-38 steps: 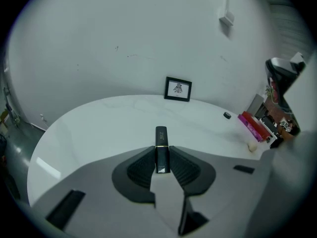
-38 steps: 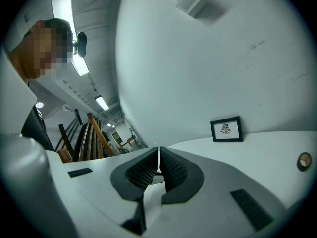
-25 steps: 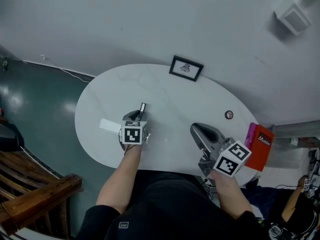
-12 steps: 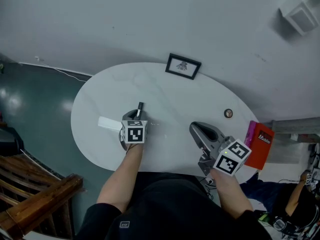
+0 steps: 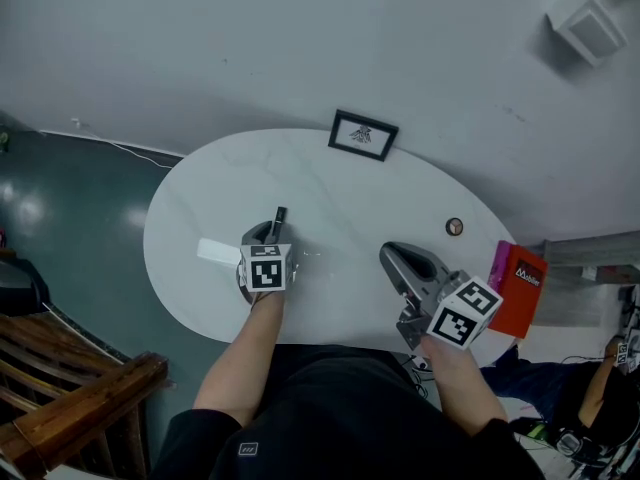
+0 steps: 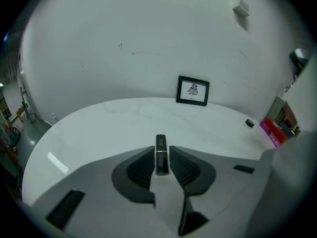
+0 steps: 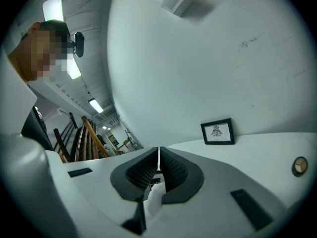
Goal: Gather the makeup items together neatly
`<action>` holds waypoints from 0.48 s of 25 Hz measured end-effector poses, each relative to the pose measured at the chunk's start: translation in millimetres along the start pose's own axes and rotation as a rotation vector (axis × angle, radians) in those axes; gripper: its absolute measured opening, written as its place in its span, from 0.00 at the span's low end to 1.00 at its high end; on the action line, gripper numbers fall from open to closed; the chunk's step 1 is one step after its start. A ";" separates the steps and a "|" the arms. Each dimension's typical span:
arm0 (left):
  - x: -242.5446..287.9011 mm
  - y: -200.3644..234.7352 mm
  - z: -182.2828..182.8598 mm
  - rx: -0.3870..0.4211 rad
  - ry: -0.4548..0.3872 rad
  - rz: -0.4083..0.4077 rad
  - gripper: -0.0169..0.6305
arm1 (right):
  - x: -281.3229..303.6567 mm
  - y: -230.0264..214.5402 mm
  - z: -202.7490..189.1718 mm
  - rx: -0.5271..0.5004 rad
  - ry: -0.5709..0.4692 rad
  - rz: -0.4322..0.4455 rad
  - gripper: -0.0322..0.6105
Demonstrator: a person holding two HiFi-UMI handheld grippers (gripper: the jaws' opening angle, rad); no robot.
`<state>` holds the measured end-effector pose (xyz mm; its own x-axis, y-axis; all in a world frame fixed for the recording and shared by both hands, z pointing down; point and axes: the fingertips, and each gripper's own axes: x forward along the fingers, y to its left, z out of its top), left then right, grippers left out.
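A slim black lipstick tube with a thin gold band sits between the pads of my left gripper, which is shut on it. In the head view the tube sticks out ahead of the left gripper over the left half of the white oval table. My right gripper hovers over the table's right front part. Its jaws are shut with nothing between them. A small round compact lies near the table's right rim, also seen as a small round compact in the right gripper view.
A small framed picture stands at the table's far edge. A flat white strip lies left of the left gripper. A red and pink box stands just past the table's right end. A wooden chair is at the lower left.
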<state>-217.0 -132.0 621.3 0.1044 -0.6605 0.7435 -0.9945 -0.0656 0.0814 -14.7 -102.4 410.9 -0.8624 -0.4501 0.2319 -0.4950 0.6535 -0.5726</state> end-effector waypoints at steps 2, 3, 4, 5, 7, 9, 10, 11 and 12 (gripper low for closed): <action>-10.4 -0.1 5.3 -0.007 -0.026 -0.002 0.18 | -2.0 3.8 2.8 -0.010 -0.008 0.003 0.11; -16.6 0.0 9.1 -0.008 -0.043 -0.003 0.18 | -3.4 6.1 4.4 -0.016 -0.014 0.005 0.11; -23.4 -0.4 13.5 -0.008 -0.063 -0.006 0.18 | -5.1 8.3 6.1 -0.023 -0.020 0.006 0.11; -30.6 -1.5 18.4 -0.009 -0.085 -0.012 0.17 | -7.2 9.8 8.0 -0.030 -0.028 0.005 0.11; -46.6 -5.9 29.6 -0.006 -0.132 -0.030 0.14 | -12.8 10.9 12.3 -0.044 -0.044 -0.004 0.11; -64.3 -11.2 42.0 0.008 -0.182 -0.050 0.13 | -19.4 10.1 17.0 -0.055 -0.063 -0.019 0.11; -73.6 -14.3 48.5 0.017 -0.208 -0.060 0.11 | -23.1 9.5 19.5 -0.059 -0.073 -0.028 0.11; -82.8 -17.6 54.7 0.028 -0.233 -0.072 0.10 | -26.9 9.2 22.0 -0.064 -0.082 -0.038 0.11; -91.9 -21.1 60.7 0.041 -0.256 -0.084 0.09 | -30.7 9.2 24.5 -0.071 -0.092 -0.048 0.11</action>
<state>-205.9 -115.3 511.0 0.1870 -0.8189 0.5426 -0.9824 -0.1550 0.1047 9.8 -97.4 379.3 -0.8257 -0.5338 0.1826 -0.5446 0.6697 -0.5049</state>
